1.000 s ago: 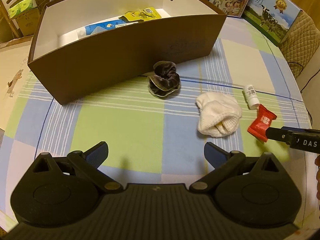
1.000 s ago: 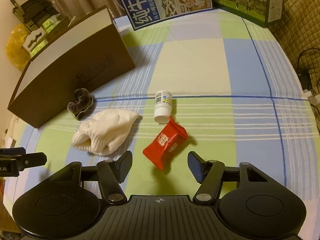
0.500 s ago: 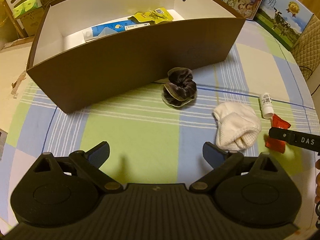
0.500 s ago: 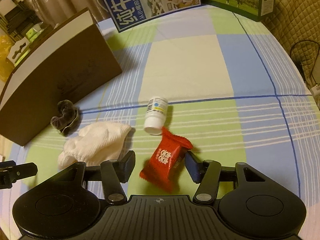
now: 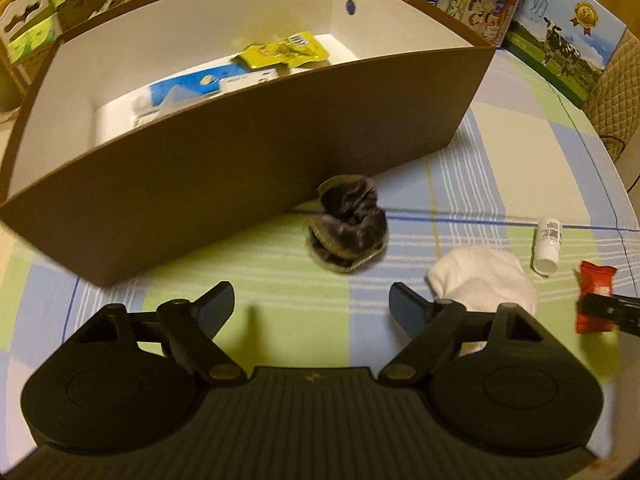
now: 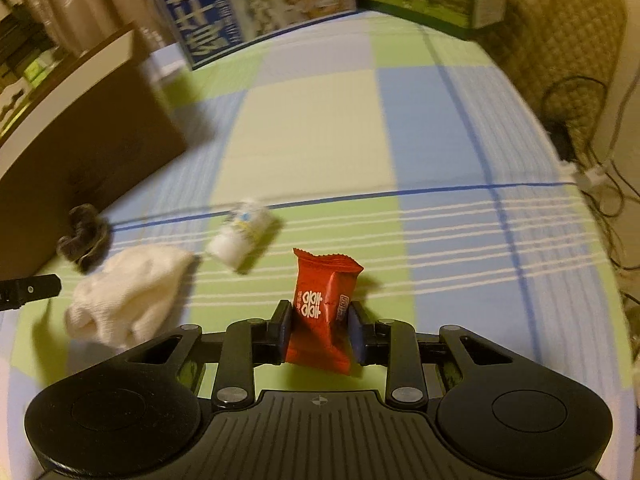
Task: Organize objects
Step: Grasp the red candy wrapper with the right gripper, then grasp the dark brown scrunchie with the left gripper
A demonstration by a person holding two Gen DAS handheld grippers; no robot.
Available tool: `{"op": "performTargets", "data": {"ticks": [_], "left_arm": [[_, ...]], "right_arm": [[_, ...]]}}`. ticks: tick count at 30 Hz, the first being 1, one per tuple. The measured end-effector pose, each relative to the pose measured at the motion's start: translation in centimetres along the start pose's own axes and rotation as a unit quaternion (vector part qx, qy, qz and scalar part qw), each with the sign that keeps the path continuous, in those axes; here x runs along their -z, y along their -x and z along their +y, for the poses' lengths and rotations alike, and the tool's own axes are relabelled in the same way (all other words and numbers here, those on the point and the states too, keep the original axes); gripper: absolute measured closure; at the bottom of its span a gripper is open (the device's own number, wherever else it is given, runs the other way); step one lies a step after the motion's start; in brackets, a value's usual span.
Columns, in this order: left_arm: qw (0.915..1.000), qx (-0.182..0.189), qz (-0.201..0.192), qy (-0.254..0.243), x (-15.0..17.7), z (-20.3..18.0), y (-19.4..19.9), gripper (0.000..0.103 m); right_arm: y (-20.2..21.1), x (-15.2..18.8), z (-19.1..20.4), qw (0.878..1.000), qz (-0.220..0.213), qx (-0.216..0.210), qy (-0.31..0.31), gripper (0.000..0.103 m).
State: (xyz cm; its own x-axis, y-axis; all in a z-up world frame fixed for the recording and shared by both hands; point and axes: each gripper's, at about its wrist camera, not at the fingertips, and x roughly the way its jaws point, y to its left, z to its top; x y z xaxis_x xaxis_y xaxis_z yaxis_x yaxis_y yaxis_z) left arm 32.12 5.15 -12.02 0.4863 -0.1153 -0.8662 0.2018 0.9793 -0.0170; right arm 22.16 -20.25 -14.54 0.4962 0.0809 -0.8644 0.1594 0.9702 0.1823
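**Red packet gripped; left tool idle before the box**

Checked cloth in green, blue and cream covers the table (image 5: 280,312), with printed cartons standing along its far edge.

Left wrist view: the brown box (image 5: 256,148) is taken as the landmark. Inside it, a blue-and-white carton (image 5: 180,92) and a yellow packet (image 5: 280,52) are seen lying on the white floor. A dark scrunchie (image 5: 347,228) lies just in front of the box's near wall. Further out from the box, a white sock (image 5: 480,284) and a small white bottle (image 5: 548,244), lying on its side, are noted. The left gripper (image 5: 311,308) is held wide open and empty, short of the scrunchie.

Right wrist view: the right gripper (image 6: 320,324) is now closed on the red snack packet (image 6: 322,304), both pads pressed against its sides; half a second ago the jaws stood apart around it. The packet is held upright, well clear of the box (image 6: 80,132), beside the bottle (image 6: 240,236) and sock (image 6: 128,296). Motion blur is recorded across this view.

Assessment: the grasp is judged complete, and carriage to the box is the likely next step. Three loose items are left outside it.
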Motion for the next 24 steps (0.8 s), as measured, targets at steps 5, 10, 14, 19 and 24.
{"op": "performTargets", "data": {"ticks": [5, 10, 14, 19, 24], "left_arm": [[0.9996, 0.003, -0.011, -0.025, -1.0, -0.9, -1.3, 0.024], [0.9992, 0.006, -0.020, -0.035, -1.9, -1.5, -2.8, 0.027], [0.9986, 0.008, -0.028, -0.045, -2.4, -1.9, -3.8, 0.037], [0.9981, 0.008, -0.026, -0.056, -2.6, -2.3, -4.7, 0.056], [0.9972, 0.014, -0.028, -0.068, -2.0, -2.1, -4.1, 0.075]], "right_arm": [[0.6, -0.2, -2.3, 1.000, -0.005, 0.017, -0.025, 0.076], [0.8, -0.3, -3.0, 0.999, -0.008, 0.019, -0.036, 0.076], [0.6, -0.2, -2.7, 0.999, -0.010, 0.025, -0.030, 0.076], [0.5, -0.2, -2.7, 0.999, -0.011, 0.024, -0.026, 0.076], [0.5, -0.1, -2.5, 1.000, -0.006, 0.021, -0.009, 0.076]]}}
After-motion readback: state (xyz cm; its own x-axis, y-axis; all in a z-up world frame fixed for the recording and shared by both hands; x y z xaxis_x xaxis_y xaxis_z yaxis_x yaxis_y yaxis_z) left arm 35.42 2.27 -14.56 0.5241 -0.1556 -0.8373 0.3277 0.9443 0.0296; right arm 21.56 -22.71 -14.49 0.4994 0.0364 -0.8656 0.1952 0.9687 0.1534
